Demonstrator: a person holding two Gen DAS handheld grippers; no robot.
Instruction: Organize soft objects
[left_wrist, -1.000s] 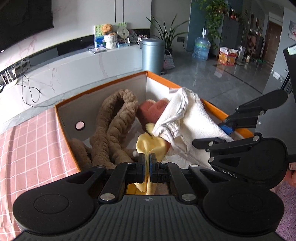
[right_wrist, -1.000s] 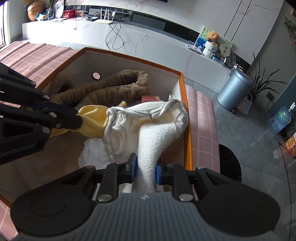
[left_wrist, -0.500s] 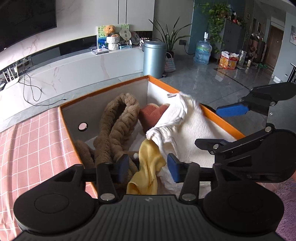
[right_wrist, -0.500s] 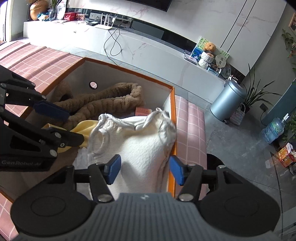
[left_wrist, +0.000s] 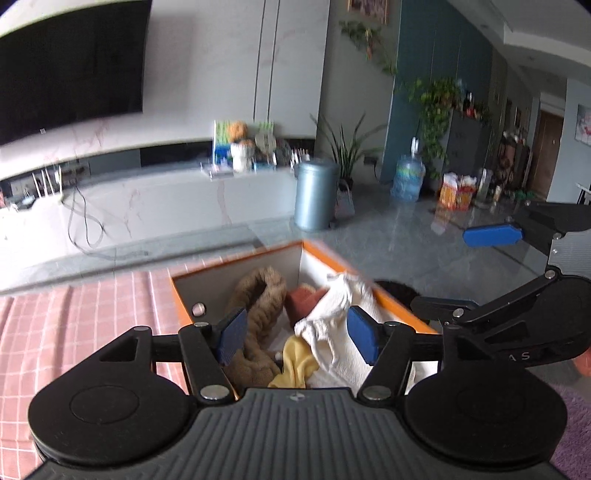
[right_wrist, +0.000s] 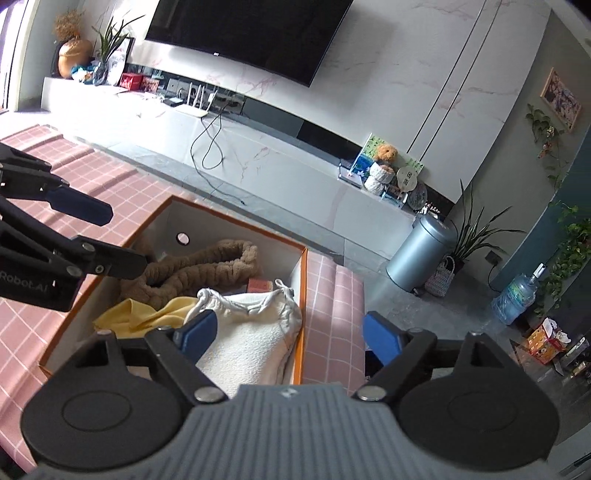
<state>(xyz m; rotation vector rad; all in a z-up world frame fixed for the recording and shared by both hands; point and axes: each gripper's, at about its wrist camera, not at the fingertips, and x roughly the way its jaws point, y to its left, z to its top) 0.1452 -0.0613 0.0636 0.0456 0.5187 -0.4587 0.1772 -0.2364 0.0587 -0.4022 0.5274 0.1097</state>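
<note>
**Both claws empty above the box, cloths dropped inside**

Left to right across the box (right_wrist: 303, 295), orange-edged with pale walls, standing on a pink checked surface (right_wrist: 334, 314):

- Brown plush rope (right_wrist: 207, 267) lies coiled along the far-left side, near a round hole in the wall. It fills the back, so later items had to go to the front and right.
- Yellow cloth (right_wrist: 147, 314) lies crumpled in the front middle, partly under the white one. Judged: let fall where it was held, not spread out.
- Reddish soft item (left_wrist: 303, 299) sits by the far wall, mostly covered.
- White towel (right_wrist: 255, 332) is heaped against the right wall, its gathered edge uppermost; it appears to lean on the wall for support.

Left claw (left_wrist: 297, 336): jaws spread wide, nothing between the pads; cloths show below through the gap. Right claw (right_wrist: 286, 332): also spread wide and empty, above the towel and the box's right rim.

Change from the earlier frames: the left claw was pinched on the yellow cloth and the right on a roll of white towel. Both jaws have just been opening; both cloths are now loose in the box. Both views now look from higher and farther back, showing more of the room.
</note>
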